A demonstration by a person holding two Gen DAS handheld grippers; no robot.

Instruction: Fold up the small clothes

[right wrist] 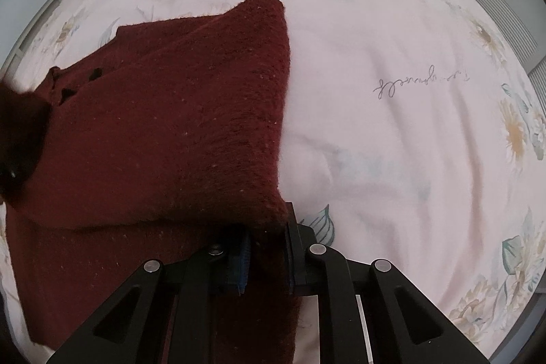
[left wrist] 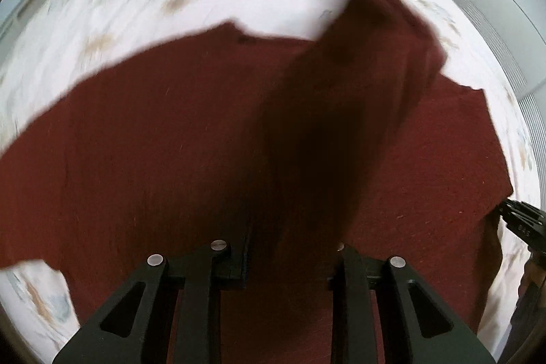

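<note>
Maroon knit sweater [right wrist: 163, 132] half folded on bed [right wrist: 392, 91]; clamped by right tool [right wrist: 268, 255] and left tool [left wrist: 290, 265]; more folds left.

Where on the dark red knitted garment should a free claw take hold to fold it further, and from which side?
Grip the folded right edge of the garment, coming from the bare floral bedsheet side. That edge runs straight and thick, standing proud of the sheet, so a claw can slide under it. The right claw already pinches its near corner.
</note>
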